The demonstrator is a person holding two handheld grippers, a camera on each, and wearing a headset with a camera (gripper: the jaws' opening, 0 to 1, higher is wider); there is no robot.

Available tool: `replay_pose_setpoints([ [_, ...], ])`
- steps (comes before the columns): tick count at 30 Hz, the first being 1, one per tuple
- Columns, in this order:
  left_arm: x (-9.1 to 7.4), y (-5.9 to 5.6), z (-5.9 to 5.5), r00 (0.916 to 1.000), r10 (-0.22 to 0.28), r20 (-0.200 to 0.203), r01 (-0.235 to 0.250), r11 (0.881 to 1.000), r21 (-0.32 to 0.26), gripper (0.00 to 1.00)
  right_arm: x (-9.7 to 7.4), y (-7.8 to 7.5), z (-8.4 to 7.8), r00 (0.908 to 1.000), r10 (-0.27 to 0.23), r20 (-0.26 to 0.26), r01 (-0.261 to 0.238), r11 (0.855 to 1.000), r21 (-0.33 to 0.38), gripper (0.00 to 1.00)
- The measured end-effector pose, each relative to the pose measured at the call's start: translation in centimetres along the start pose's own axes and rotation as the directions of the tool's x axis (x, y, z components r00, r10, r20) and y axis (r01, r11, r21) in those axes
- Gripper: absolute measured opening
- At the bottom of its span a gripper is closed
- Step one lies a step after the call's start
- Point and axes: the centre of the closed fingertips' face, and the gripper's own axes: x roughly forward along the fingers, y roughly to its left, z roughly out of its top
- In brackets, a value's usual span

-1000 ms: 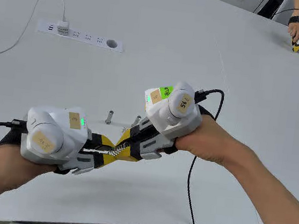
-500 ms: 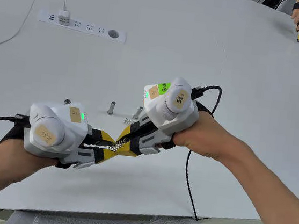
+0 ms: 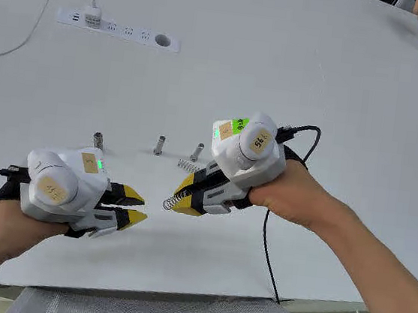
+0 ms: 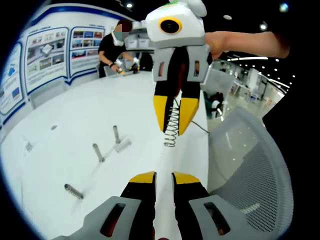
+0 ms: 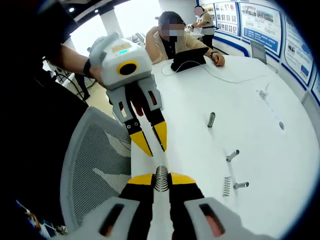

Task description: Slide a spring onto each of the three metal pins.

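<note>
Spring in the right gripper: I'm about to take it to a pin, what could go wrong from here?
1. The right gripper pinches the spring by one end, most coils sticking out free; it may bend or pop loose against a pin top.
2. In the head view the middle pin and right pin stand close, a loose spring lying beside them; the jaws might knock either.
</note>
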Motion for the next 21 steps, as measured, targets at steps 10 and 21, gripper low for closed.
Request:
replay_pose_setpoints([
  [10, -0.7, 1.2, -0.9, 0.9978, 0.066, -0.009, -0.067, 0.996, -0.058, 0.17, 0.4, -2.0, -0.8, 0.9986, -0.049, -0.018, 0.049, 0.998, 0.032, 0.12],
  [21, -1.8, 3.1, -1.7, 0.9886, 0.15, -0.011, -0.15, 0.982, -0.112, 0.23, 0.8, -4.7, -2.3, 0.9939, -0.077, -0.079, 0.08, 0.996, 0.033, 0.12],
])
